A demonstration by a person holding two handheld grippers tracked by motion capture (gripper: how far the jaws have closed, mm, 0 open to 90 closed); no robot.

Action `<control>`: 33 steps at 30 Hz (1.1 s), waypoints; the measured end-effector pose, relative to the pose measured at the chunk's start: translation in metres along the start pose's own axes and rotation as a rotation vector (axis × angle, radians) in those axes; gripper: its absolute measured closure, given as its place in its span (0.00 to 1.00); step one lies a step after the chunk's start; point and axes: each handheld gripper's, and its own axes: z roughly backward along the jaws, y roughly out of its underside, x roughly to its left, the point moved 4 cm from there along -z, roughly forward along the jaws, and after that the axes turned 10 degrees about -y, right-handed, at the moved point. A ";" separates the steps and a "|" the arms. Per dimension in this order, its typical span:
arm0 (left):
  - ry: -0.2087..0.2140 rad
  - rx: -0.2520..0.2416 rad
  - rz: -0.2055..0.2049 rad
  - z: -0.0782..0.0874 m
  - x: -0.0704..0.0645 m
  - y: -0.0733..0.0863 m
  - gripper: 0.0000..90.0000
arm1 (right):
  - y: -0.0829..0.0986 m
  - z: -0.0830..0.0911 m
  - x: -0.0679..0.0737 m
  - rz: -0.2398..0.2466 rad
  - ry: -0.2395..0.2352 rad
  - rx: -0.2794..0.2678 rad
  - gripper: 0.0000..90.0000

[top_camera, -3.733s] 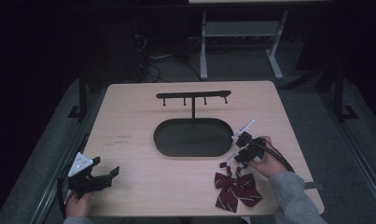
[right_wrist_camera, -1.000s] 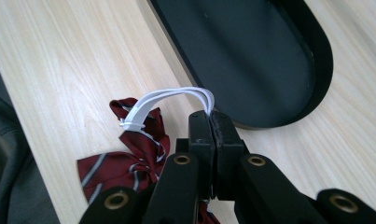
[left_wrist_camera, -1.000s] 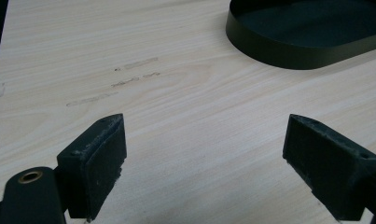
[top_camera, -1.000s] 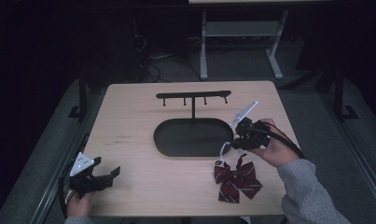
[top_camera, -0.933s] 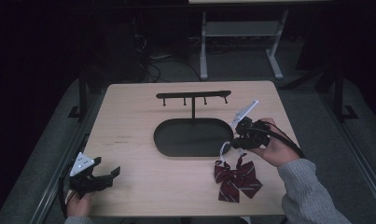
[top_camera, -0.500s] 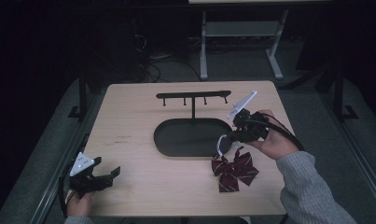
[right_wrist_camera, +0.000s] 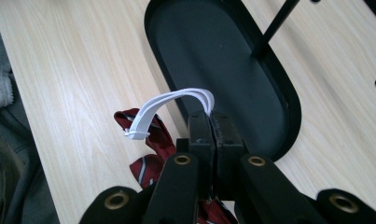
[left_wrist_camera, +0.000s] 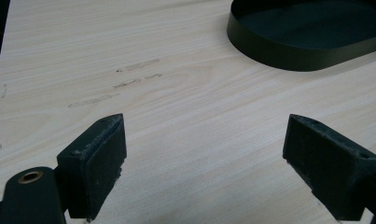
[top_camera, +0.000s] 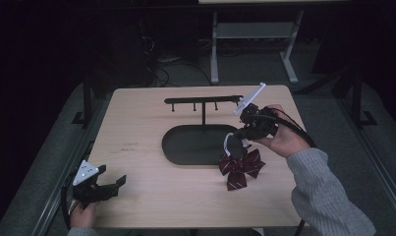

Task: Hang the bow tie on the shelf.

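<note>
Best to lift the white elastic loop (right_wrist_camera: 169, 105) higher before moving toward the hook bar (top_camera: 204, 100) of the black stand, keeping the loop open enough to slip over one peg. Right tongs (right_wrist_camera: 208, 122) pressed together on that thin, stretchy loop; below hangs the bow tie (top_camera: 241, 167), soft striped dark-red cloth, just beside the stand's oval metal base (top_camera: 185, 145), near edge. Left tongs (left_wrist_camera: 204, 154) wide apart, holding nothing, above the pale wood-grain tabletop (left_wrist_camera: 185, 88), well apart from the base.
</note>
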 end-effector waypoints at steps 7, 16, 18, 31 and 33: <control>-0.001 0.002 0.003 0.000 0.001 0.000 0.14 | -0.010 0.002 -0.005 0.010 -0.001 -0.002 0.98; -0.002 0.003 0.003 0.001 0.001 0.000 0.14 | -0.025 0.005 -0.009 0.019 0.003 -0.002 0.98; -0.002 -0.001 0.004 0.001 0.002 0.000 0.14 | -0.028 0.005 -0.011 0.020 0.004 0.000 0.98; -0.007 -0.004 0.008 0.002 0.004 -0.001 0.14 | -0.043 0.007 -0.021 0.013 0.003 0.005 0.98; -0.009 -0.006 0.006 0.002 0.004 -0.001 0.14 | -0.046 0.008 -0.023 0.011 0.002 0.005 0.98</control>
